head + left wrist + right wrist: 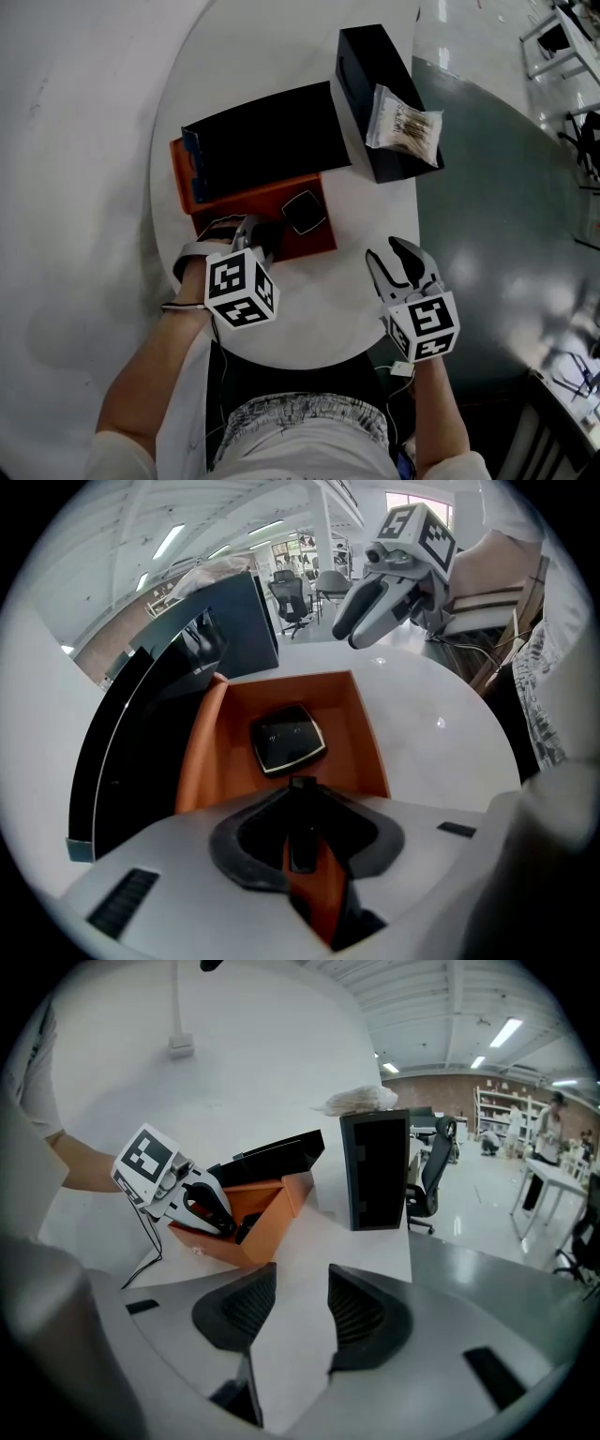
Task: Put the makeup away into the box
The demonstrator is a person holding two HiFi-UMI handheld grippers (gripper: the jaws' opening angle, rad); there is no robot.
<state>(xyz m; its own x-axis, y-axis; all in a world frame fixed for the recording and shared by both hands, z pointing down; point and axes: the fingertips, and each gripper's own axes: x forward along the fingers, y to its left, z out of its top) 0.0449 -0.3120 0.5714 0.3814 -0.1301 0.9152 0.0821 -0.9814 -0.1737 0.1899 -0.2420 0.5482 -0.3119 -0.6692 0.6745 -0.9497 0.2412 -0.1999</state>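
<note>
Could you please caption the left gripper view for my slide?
Left gripper holds a slim black stick over the orange box containing a compact.

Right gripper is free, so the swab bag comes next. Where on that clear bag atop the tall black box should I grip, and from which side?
Probably its near edge, coming down from above with the right gripper. The bag lies loose on top of the black box, soft and crinkled, so the open jaws can pinch slack plastic there.
</note>
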